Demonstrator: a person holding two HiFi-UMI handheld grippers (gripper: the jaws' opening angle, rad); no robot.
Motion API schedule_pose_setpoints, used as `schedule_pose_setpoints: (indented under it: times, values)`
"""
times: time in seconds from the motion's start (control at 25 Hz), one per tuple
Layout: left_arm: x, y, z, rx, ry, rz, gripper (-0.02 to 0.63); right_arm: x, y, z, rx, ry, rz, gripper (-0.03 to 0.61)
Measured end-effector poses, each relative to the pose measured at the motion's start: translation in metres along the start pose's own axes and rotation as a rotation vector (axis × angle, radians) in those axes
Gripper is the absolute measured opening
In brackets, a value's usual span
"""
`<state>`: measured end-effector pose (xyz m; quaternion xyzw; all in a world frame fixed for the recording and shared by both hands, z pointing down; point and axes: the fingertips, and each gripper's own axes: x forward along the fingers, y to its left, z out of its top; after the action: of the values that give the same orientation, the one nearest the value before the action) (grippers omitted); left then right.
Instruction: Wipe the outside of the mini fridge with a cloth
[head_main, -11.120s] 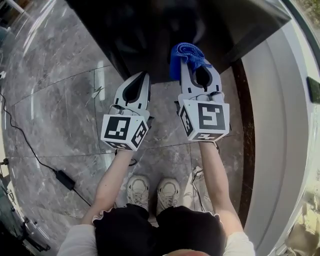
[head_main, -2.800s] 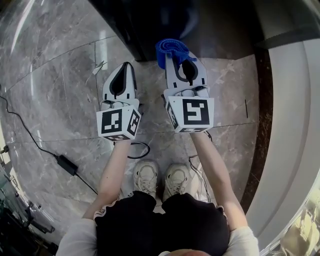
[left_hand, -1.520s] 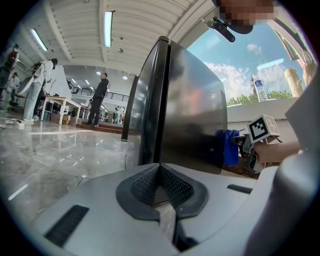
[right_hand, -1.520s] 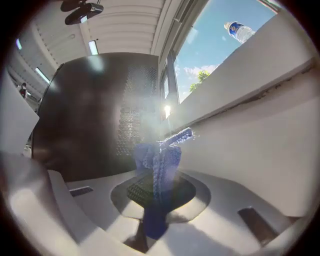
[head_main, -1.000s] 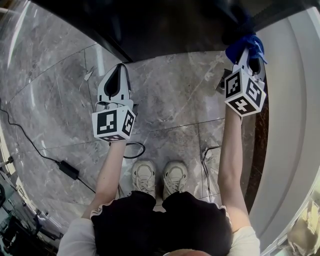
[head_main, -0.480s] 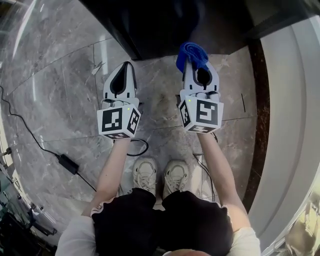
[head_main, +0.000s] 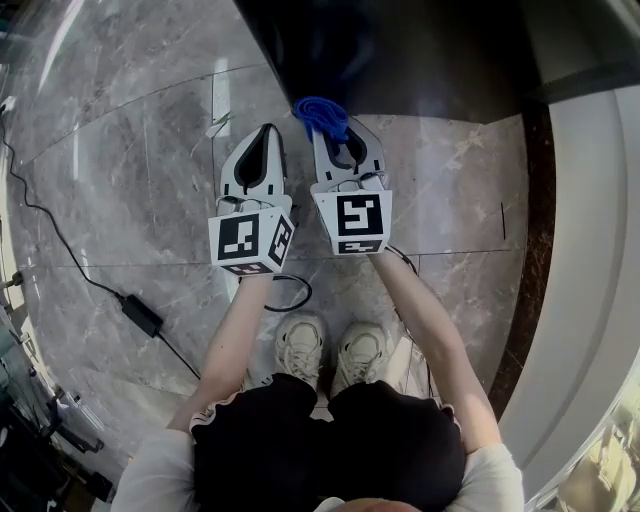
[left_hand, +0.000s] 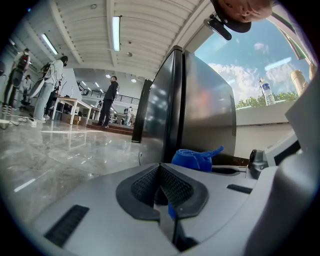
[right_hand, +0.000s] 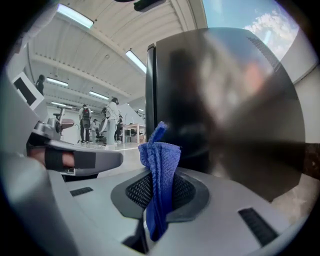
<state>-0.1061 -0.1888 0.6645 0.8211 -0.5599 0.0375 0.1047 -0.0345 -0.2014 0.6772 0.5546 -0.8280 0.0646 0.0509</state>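
The mini fridge is a dark, glossy box filling the top of the head view; in the right gripper view the fridge rises right in front. My right gripper is shut on a blue cloth, which sticks out of its tips close to the fridge's lower front corner. The cloth stands folded between the jaws in the right gripper view. My left gripper is shut with nothing in it, side by side with the right one, just left of the fridge. The left gripper view shows the cloth and the fridge.
Grey marble floor lies all around. A black cable with a power brick runs across the floor at the left. A pale curved wall base bounds the right. The person's shoes stand below the grippers. People and tables are far off in the hall.
The right gripper with the cloth swung from the far right back to the left along the fridge's front and now sits beside the left gripper. The left gripper barely moved.
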Motion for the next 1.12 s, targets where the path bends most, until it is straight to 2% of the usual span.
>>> schedule_pose_setpoints:
  times: [0.2, 0.56, 0.8, 1.12]
  values:
    - [0.001, 0.011, -0.005, -0.013, 0.011, 0.027, 0.003, 0.02, 0.023, -0.01, -0.015, 0.014, 0.064, 0.064]
    - [0.005, 0.007, -0.012, -0.018, 0.027, 0.018, 0.003, 0.024, 0.013, -0.01, -0.042, 0.015, 0.046, 0.064]
    - [0.008, -0.011, -0.012, -0.009, 0.026, -0.017, 0.003, 0.01, -0.017, -0.01, -0.016, 0.022, -0.017, 0.064]
    - [0.025, -0.063, -0.022, 0.002, 0.05, -0.139, 0.003, -0.022, -0.088, -0.017, -0.015, 0.036, -0.167, 0.064]
